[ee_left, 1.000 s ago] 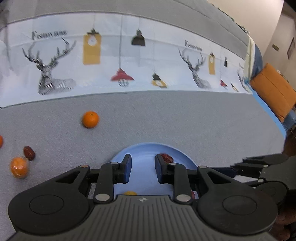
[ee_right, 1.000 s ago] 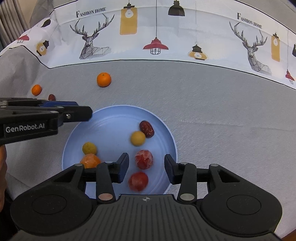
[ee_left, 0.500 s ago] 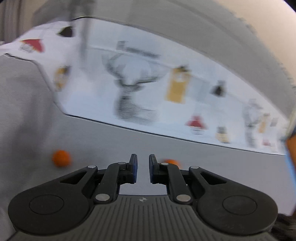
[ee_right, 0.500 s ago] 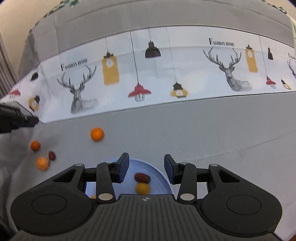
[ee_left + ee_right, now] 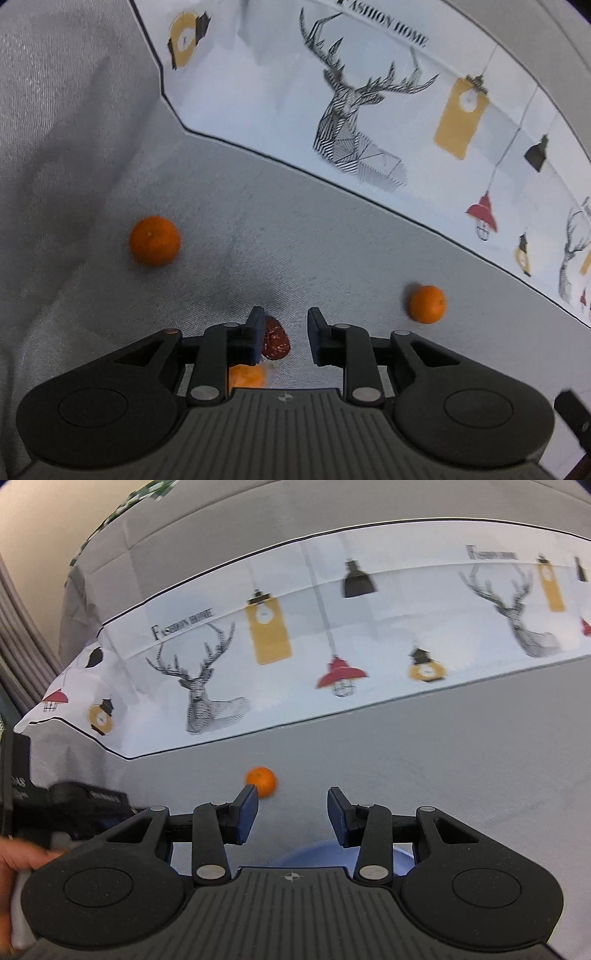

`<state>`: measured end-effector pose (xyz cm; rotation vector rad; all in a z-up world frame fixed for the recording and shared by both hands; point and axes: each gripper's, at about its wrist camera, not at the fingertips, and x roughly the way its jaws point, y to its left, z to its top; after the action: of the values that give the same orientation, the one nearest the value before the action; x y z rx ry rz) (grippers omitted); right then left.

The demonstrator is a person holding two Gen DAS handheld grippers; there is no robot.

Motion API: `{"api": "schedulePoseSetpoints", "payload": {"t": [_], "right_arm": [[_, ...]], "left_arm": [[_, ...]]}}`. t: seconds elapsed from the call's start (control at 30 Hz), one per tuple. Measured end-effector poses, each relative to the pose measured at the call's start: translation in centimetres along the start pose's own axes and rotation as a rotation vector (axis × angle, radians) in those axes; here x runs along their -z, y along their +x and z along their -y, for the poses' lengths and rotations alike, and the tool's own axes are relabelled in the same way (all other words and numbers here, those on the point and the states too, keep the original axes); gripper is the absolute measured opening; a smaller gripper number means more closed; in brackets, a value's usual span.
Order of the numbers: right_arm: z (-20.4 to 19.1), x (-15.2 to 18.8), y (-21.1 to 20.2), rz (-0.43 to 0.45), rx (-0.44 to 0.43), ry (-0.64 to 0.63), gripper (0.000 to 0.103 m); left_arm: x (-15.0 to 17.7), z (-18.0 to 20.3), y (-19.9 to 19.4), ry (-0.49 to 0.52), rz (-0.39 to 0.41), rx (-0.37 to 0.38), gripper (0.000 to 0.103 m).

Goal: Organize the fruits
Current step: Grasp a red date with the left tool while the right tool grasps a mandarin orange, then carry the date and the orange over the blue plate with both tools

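Lying wrinkled and dark red on grey woven cloth [image 5: 332, 236]: date [image 5: 275, 338], just inside gaping left gripper [image 5: 283, 338], near round oranges [image 5: 154, 241]. Reading "FASHION HOME" on deer-print band [image 5: 354, 110]. Hovering agape, empty: right gripper [image 5: 291, 818].

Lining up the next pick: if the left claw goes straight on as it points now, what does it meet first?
Probably the dark red date, low between the open left claw fingers, hugging the left one. Beyond it only grey cloth. Depth is uncertain.
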<state>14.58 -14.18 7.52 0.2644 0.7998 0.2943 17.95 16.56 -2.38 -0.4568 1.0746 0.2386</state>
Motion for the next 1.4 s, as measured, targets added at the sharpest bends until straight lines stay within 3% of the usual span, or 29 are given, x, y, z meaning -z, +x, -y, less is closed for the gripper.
{"api": "schedulePoseSetpoints", "payload": {"t": [0.13, 0.27, 0.47, 0.83, 0.93, 1.03, 1.23, 1.4], "right_arm": [[-1.2, -1.3, 2.7, -0.012, -0.010, -0.005, 0.046], [-2.0, -2.3, 6.1, -0.044, -0.007, 0.005, 0.059], [-3.1, -2.6, 11.6, -0.096, 0.044, -0.083, 0.066], [-3.9, -0.9, 18.0, -0.199, 0.053, -0.198, 0.067], [-4.4, -0.5, 18.3, -0.189, 0.063, -0.250, 0.064], [-4.7, -0.4, 18.1, -0.178, 0.069, -0.294, 0.037], [-4.5, -1.2, 15.9, -0.139, 0.047, -0.245, 0.036], [-5.0, -2.7, 10.1, -0.073, 0.028, -0.175, 0.036]], "left_arm": [[0.3, 0.7, 1.2, 0.016, -0.011, -0.032, 0.027], [0.7, 1.6, 1.6, 0.067, -0.003, -0.081, 0.028], [1.2, 2.7, 2.2, 0.166, -0.003, -0.168, 0.028], [1.7, 2.8, 2.5, 0.175, -0.032, -0.144, 0.023], [1.8, 3.0, 2.3, 0.178, -0.029, -0.131, 0.023], [1.6, 2.9, 2.0, 0.168, -0.020, -0.119, 0.023], [1.4, 2.1, 0.4, 0.105, 0.014, -0.065, 0.023], [1.3, 1.2, -1.9, 0.056, 0.089, -0.037, 0.023]]}}
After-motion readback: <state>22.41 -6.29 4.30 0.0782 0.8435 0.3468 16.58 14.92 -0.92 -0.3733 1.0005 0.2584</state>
